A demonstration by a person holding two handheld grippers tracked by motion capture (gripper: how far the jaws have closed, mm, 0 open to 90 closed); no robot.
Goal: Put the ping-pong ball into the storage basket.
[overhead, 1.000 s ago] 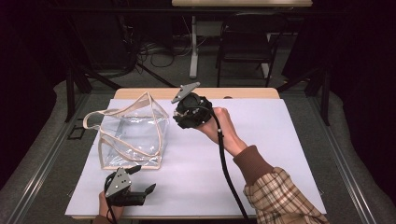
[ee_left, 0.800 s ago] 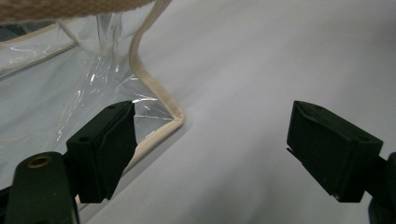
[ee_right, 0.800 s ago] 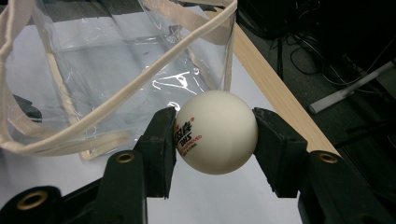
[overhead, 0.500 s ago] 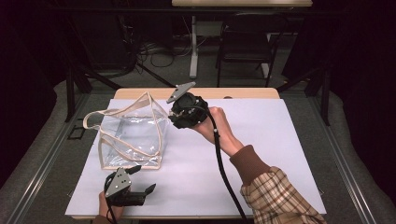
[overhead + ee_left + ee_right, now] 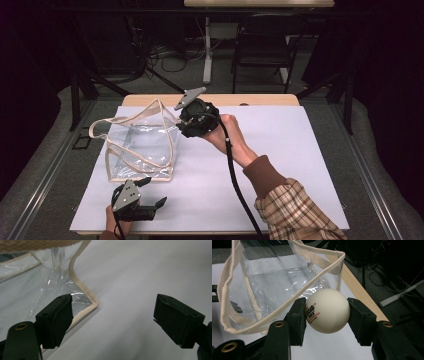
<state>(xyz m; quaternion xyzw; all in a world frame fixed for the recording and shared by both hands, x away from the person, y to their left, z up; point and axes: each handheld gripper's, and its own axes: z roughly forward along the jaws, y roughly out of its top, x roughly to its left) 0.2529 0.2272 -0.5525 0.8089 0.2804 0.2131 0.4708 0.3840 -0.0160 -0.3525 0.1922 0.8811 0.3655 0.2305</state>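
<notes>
While clamped in right hand-held gripper (image 5: 327, 312), ball (image 5: 328, 310) beside bag (image 5: 269, 282)

Looked like a lab or recording studio, not a home; the table (image 5: 300, 165) wore a plain white sheet, its wooden far edge bare; black curtains hung at both sides; beyond the far edge, loose cables (image 5: 167, 55) lay on grey floor by a chair (image 5: 262, 47) & a 2nd desk's leg (image 5: 206, 50).

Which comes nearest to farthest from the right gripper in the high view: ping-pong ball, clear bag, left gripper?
1. Ping-pong ball: clamped in the right gripper.
2. Clear bag: just left, rim beside it.
3. Left gripper: near table edge, open.
</notes>
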